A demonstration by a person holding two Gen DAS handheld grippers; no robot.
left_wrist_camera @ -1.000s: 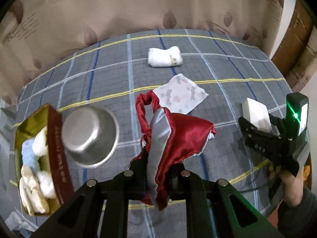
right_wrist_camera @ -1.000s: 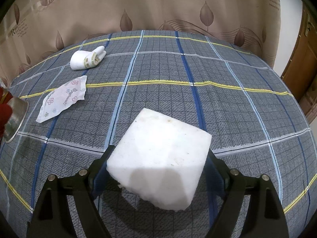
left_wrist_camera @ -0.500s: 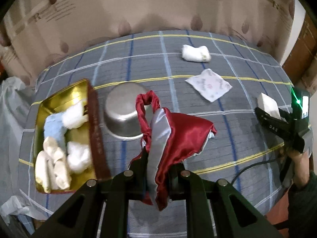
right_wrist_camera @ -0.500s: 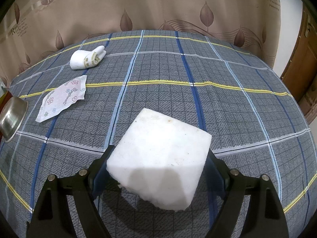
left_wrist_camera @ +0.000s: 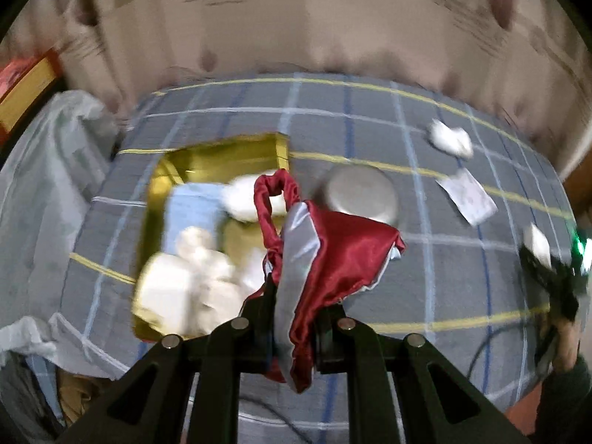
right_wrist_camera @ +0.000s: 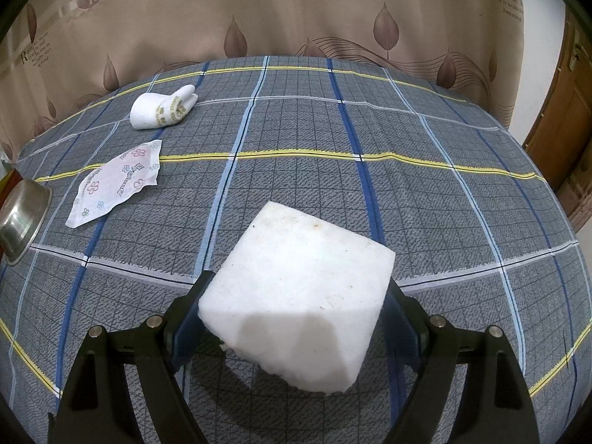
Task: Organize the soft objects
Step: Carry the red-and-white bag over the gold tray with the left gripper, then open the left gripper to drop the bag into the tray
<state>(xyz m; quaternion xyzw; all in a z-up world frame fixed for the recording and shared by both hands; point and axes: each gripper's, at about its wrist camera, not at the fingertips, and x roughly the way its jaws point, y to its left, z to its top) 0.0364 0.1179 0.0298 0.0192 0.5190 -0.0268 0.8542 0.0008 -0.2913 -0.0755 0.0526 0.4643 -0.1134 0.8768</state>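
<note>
My left gripper (left_wrist_camera: 294, 314) is shut on a red and silver satin cloth (left_wrist_camera: 333, 255) and holds it above the near right part of a gold tin box (left_wrist_camera: 218, 159) that holds several white and pale blue soft items (left_wrist_camera: 192, 259). My right gripper (right_wrist_camera: 296, 318) is shut on a white foam block (right_wrist_camera: 299, 292) above the plaid cloth; it also shows at the right edge of the left wrist view (left_wrist_camera: 547, 273). A rolled white towel (right_wrist_camera: 162, 111) and a flowered tissue packet (right_wrist_camera: 118, 181) lie far left on the table.
An upturned steel bowl (left_wrist_camera: 360, 194) sits right of the gold box; it shows at the left edge of the right wrist view (right_wrist_camera: 22, 214). A white plastic sheet (left_wrist_camera: 40, 170) hangs off the table's left side. A curtain (right_wrist_camera: 296, 11) backs the table.
My left gripper has swung left with the satin cloth, from over the bowl to over the gold box. The right gripper and foam block have not moved.
</note>
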